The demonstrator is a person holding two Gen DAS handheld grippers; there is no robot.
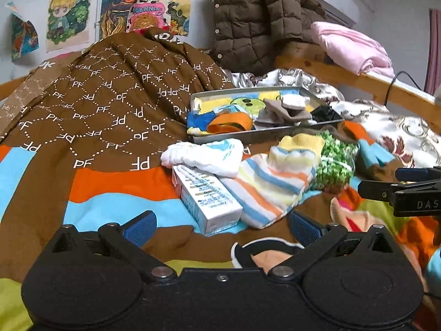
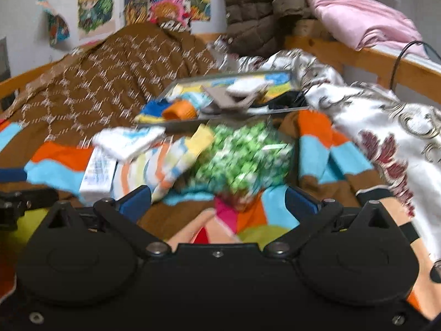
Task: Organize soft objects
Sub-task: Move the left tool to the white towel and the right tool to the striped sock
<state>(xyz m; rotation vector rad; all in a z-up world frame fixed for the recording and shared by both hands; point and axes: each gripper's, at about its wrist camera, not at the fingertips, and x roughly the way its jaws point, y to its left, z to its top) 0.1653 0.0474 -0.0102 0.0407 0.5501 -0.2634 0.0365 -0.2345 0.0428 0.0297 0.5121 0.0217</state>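
Looks about halfway — the tray (image 1: 264,135) on the bed already holds several socks, but the striped sock (image 1: 271,184), white sock (image 1: 204,155) and green bag (image 1: 335,162) lie just before it, with both left gripper (image 1: 220,227) and right gripper (image 2: 217,204) fingers spread wide, empty.

Both wrist views look low and forward across the bed, sharing the metal tray (image 1: 264,135) ahead.
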